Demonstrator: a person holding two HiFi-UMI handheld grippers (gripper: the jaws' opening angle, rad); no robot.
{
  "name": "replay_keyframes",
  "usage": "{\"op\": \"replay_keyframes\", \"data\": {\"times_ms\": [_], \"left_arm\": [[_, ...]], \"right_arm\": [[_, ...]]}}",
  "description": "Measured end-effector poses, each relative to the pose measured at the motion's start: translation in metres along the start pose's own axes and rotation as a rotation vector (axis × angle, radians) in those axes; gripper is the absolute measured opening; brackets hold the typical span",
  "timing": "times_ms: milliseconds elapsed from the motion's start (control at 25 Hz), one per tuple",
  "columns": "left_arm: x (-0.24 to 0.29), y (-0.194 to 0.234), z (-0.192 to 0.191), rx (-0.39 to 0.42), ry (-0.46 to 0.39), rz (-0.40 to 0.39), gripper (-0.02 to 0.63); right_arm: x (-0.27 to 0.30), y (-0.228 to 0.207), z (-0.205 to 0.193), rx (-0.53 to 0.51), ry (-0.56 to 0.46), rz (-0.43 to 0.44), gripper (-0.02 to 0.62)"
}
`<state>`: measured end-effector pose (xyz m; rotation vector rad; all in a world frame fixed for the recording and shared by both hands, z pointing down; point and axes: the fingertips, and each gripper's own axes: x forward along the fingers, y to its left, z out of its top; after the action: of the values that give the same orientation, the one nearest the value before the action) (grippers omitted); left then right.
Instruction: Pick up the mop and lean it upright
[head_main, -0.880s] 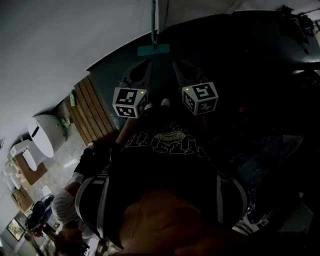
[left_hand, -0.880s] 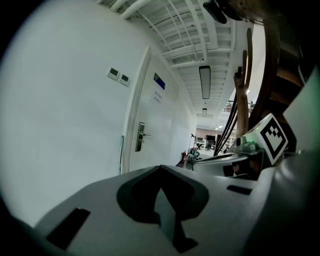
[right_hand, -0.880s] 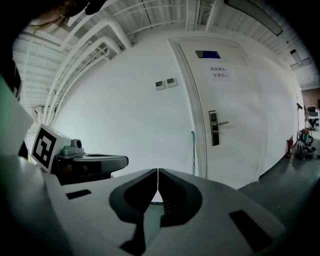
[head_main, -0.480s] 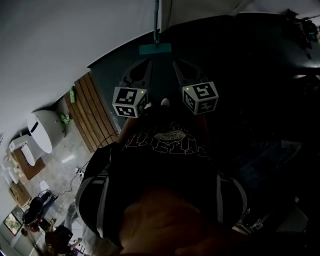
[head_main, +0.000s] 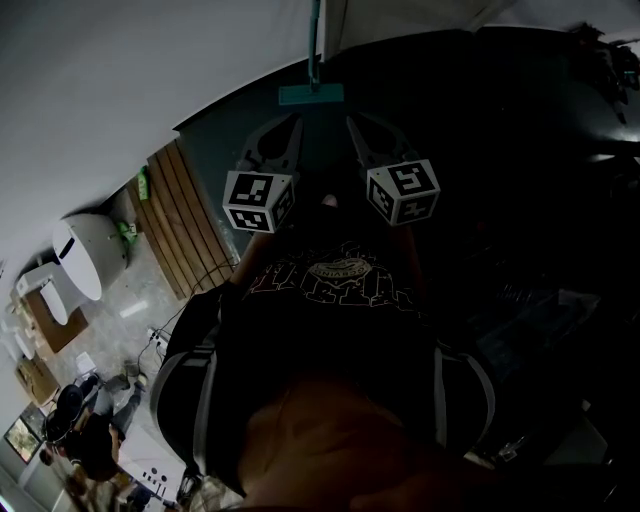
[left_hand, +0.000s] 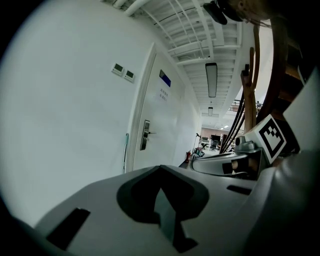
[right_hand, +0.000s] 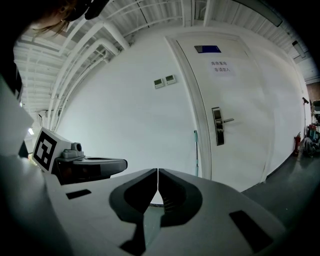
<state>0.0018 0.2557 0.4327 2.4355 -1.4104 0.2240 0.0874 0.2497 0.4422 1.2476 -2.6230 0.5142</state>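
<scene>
**A:** Where does the mop stand?

**B:** On end against the white wall, just beside the door. Its teal head lies flat on the dark floor, and the handle runs up out of the head view. It is ahead of both grippers and touches neither.

**A:** And the grippers?

**B:** The left gripper has its jaws together with nothing between them. The right gripper is the same, closed to a thin slit and empty. Both point toward the wall, tipped a little downward.

**A:** How would the mop handle?

**B:** Light, I'd judge: a thin, stiff pole with a small flat head. The pole looks smooth, so it could twist or slide in a narrow grip. The head probably hinges where it joins the pole and may flop once lifted. A slim pole against a plain wall could also skate sideways.

**A:** Where would you take hold?

**B:** On the handle, about midway up, with the jaws square across it. If it needs steadying, put the second gripper lower on the pole. Leave the head alone.
</scene>
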Motion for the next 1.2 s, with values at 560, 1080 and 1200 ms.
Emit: {"op": "replay_keyframes", "data": {"times_ms": [560,1080,1200], "left_arm": [[0.076,0.050,0.037,0.023,-0.007,-0.065,0.048],[0.125,0.126,0.057,0.038,0.006,-0.120,0.048],[0.127,0.136,0.063,0.045,0.004,-0.132,0.048]], "right_arm": [[0.074,-0.041,0.032,-0.007,0.005,-0.015,0.020],[0.161,-0.058,0.059,0.015,-0.010,-0.082,0.020],[0.171,-0.058,0.063,0.019,-0.017,-0.101,0.020]]}}
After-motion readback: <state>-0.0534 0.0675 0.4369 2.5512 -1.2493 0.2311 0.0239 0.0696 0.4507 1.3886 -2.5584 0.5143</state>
